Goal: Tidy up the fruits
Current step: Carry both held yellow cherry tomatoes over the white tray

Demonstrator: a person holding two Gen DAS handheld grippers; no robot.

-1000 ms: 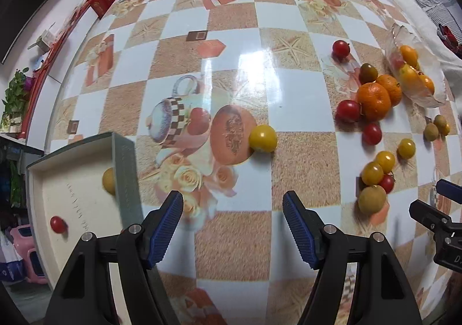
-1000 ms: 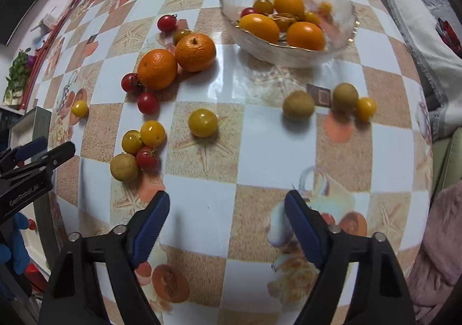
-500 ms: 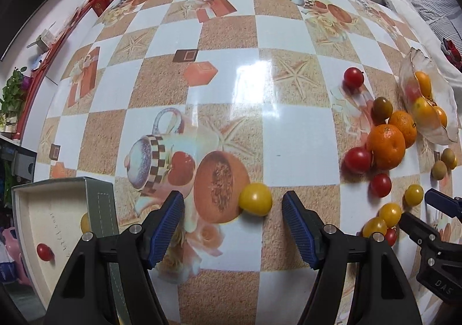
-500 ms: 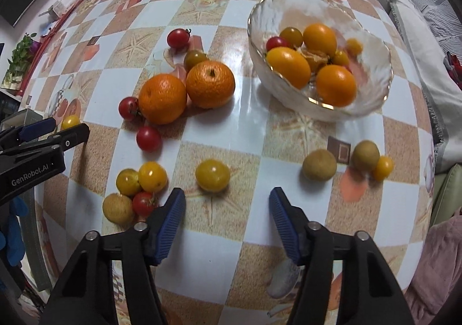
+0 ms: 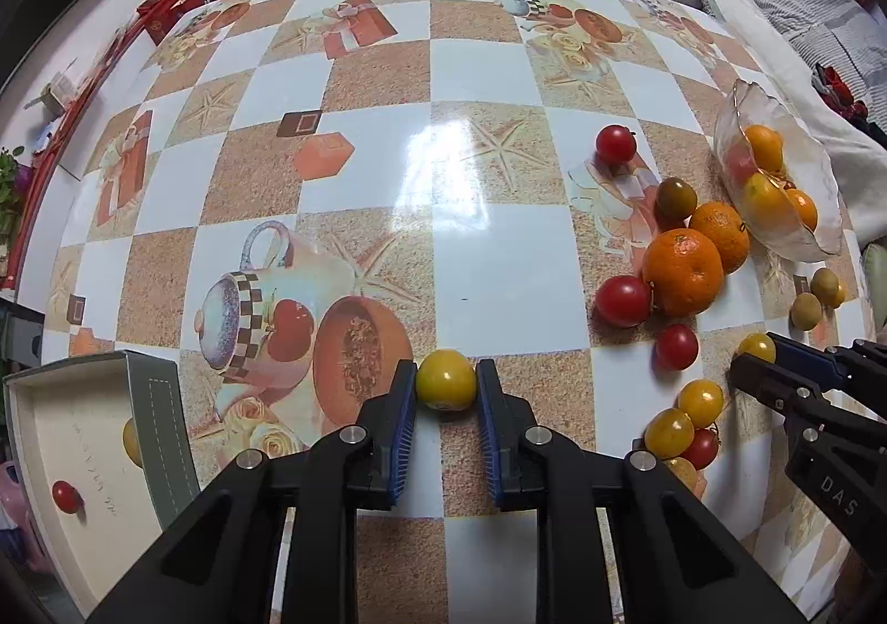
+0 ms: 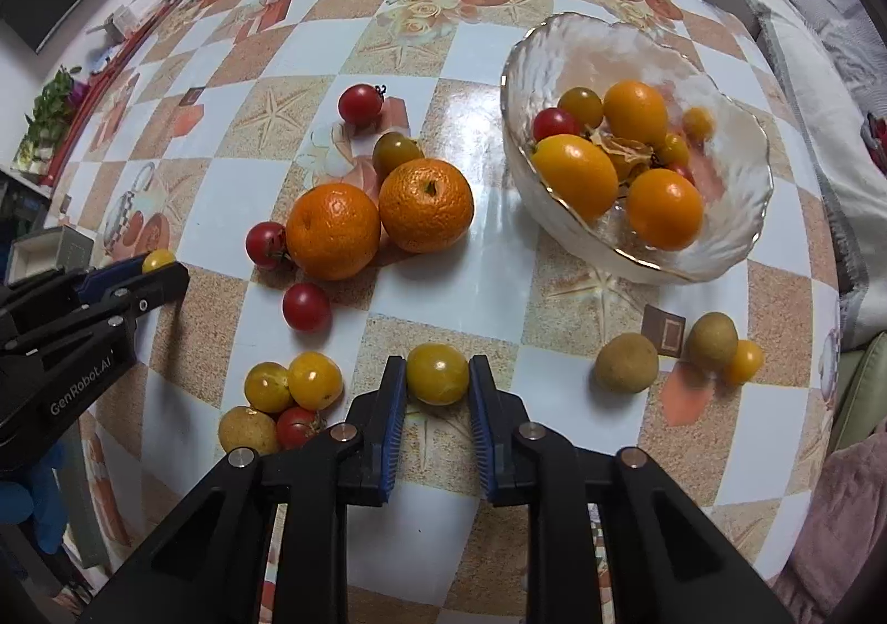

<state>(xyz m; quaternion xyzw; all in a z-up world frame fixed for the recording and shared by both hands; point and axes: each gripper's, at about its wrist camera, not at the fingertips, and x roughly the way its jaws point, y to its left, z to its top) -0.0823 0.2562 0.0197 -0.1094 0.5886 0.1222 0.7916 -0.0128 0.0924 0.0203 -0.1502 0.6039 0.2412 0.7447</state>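
My left gripper [image 5: 446, 391] is shut on a yellow tomato [image 5: 446, 380] that rests on the checkered table. My right gripper [image 6: 437, 385] is shut on another yellow tomato [image 6: 437, 373], also on the table. Two oranges [image 6: 332, 230] lie beside red cherry tomatoes [image 6: 306, 307]. A glass bowl [image 6: 737, 236] at the right holds oranges and small tomatoes. A cluster of small yellow and red tomatoes [image 6: 288, 396] lies left of my right gripper. In the left wrist view the right gripper [image 5: 787, 380] shows at the right edge.
An open grey box [image 5: 155, 419] at the table's left edge holds a red tomato [image 5: 65, 495] and a yellow fruit. Two brownish fruits [image 6: 626, 362] and a small orange one lie right of my right gripper. Red boxes and packets crowd the far edge.
Both grippers moved forward and closed, each around its yellow tomato. One second ago both stood wide open and farther back.
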